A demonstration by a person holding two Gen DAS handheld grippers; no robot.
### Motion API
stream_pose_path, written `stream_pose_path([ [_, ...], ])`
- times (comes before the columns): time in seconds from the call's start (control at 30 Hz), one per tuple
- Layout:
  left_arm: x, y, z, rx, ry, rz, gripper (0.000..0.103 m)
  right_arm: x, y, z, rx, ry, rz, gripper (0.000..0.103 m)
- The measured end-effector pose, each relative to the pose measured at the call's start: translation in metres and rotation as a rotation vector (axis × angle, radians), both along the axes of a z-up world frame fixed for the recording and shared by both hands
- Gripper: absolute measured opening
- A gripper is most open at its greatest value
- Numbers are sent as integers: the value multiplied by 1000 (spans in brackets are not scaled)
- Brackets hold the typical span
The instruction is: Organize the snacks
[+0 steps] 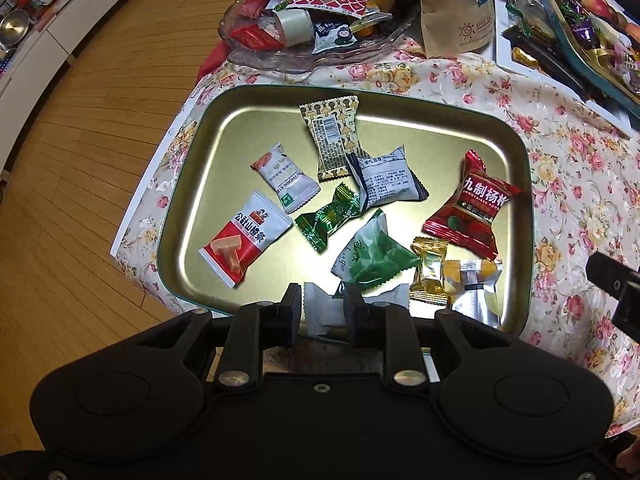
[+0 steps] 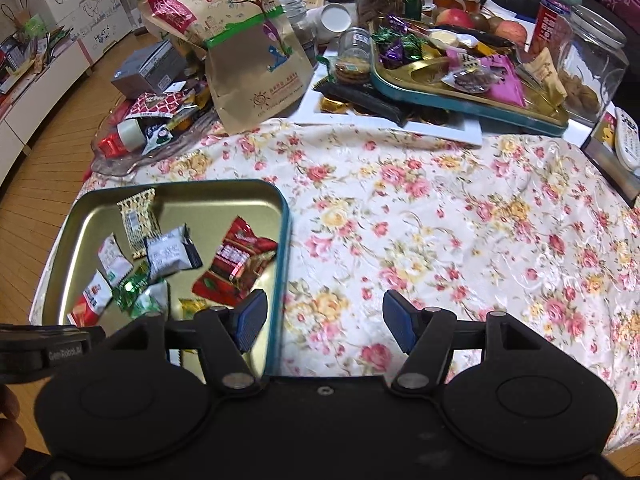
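Snacks lie in the gold tin tray [image 1: 192, 184], and we see one white-wrapped snack [image 1: 320, 308] between the fingers of our left gripper [image 1: 322, 312] at the near rim; the jaws are narrowed around it, but we cannot tell if they really press it. Just past them lie a pale green packet [image 1: 372, 260], a gold candy [image 1: 430, 272] and a silver-and-yellow packet [image 1: 476, 284]. Further in are a dark green candy [image 1: 328, 220], a red-and-white hawthorn packet [image 1: 246, 240], a white packet [image 1: 286, 182], a grey packet [image 1: 386, 178], a patterned beige packet [image 1: 332, 136] and a big red packet [image 1: 470, 204].

Our right gripper [image 2: 326, 320] is spread wide with nothing between, above the floral tablecloth [image 2: 440, 216] beside the tray. Beyond, a glass dish [image 1: 280, 56] holds mixed wrappers, and a teal-rimmed tray [image 2: 440, 92] holds more sweets.
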State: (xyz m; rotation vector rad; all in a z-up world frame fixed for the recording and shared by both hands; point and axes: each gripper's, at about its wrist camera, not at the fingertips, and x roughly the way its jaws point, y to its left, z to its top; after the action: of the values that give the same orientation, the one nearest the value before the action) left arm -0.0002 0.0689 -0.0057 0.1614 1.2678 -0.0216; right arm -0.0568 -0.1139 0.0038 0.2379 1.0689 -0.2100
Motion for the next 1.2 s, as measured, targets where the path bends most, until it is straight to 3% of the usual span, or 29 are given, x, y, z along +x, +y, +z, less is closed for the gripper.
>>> stream_pose_path([
  [0.47,-2,-14,-5,-2,-8,-68,33,-6,-14,-14,-3,42,-43,67],
  [1.2,-2,-11,-3,-23,-4,-69,33,-1,-3,-16,-12,48,-11,67],
])
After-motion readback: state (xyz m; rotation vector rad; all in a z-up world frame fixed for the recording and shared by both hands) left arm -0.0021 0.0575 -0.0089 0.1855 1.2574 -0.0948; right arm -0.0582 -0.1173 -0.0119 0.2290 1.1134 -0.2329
